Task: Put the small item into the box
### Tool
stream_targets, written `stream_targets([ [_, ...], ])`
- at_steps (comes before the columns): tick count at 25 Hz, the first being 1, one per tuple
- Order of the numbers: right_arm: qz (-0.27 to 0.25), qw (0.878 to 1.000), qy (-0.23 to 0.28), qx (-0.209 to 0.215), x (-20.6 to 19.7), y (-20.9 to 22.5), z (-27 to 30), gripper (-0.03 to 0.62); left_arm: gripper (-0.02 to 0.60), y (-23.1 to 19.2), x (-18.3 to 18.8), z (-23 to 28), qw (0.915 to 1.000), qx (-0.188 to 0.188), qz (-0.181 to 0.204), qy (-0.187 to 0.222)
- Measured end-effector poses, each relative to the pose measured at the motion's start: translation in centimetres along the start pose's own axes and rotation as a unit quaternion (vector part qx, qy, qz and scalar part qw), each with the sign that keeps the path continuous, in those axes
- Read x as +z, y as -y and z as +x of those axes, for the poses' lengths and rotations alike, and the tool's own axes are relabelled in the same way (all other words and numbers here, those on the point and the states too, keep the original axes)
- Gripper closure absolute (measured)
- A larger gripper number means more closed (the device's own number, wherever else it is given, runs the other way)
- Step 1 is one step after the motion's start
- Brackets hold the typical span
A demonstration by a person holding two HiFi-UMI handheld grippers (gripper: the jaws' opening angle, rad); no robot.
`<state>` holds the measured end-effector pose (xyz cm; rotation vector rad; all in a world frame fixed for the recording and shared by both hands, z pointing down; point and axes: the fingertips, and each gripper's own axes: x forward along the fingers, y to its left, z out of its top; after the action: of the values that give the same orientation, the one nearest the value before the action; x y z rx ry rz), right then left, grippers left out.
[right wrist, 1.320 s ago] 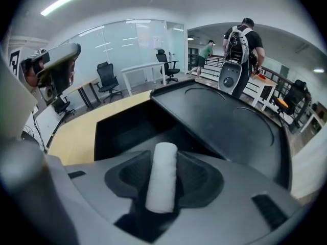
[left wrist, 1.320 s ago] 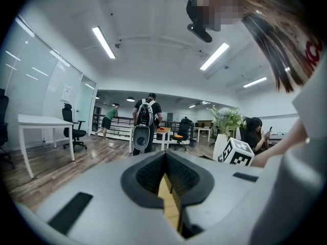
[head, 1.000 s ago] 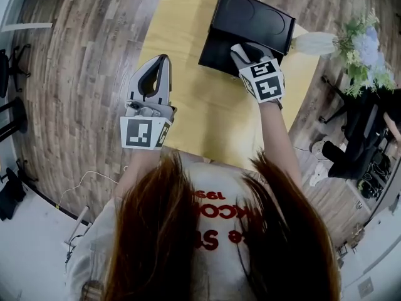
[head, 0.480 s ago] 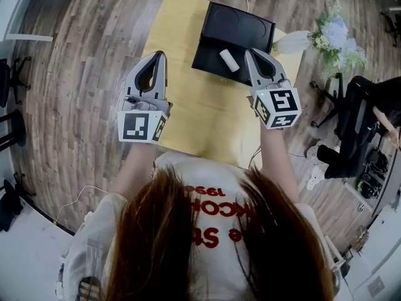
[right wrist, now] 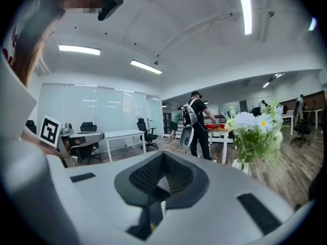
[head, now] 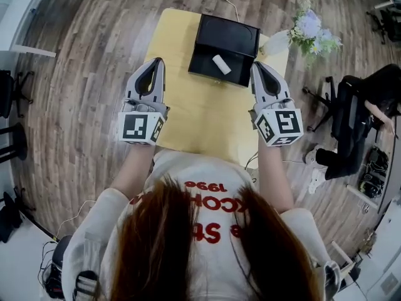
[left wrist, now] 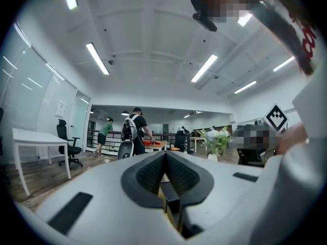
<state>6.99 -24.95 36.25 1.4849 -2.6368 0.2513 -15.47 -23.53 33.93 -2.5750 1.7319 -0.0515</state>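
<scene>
A yellow table [head: 200, 115] is seen from above on a wood-plank floor [head: 88, 74], and a black box [head: 203, 64] stands open at its far end. The small item [head: 220, 64], a short white piece, lies inside the box on the dark floor of its near part, apart from both grippers. The left gripper [head: 157, 61] is held over the table's left edge, near the box's left side, with its jaws pressed together and nothing between them; this is confirmed in the left gripper view, where the two dark pads [left wrist: 153, 173] meet along one line and only the office room is seen beyond them. The right gripper [head: 255, 65] is held at the table's right edge, just beside the box's near right corner, likewise clenched on nothing, its pads [right wrist: 153, 175] closed on each other. A bunch of flowers [head: 311, 30] in a white vase [head: 276, 42] is placed at the table's far right corner.
</scene>
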Motion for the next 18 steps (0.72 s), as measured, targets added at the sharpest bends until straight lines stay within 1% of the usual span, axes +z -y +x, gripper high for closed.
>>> stream_targets([
  [8, 0.007, 0.999, 0.029, -0.024, 1.4, 0.4, -3.9, 0.589, 0.575, 1.6, 0.9, -1.1, 0.9999, -0.008, 0.0, 0.007],
  [18, 0.003, 0.998, 0.046, -0.04, 2.2, 0.4, -5.0, 0.589, 0.574, 1.5, 1.4, -1.1, 0.9998, -0.015, 0.004, 0.014],
])
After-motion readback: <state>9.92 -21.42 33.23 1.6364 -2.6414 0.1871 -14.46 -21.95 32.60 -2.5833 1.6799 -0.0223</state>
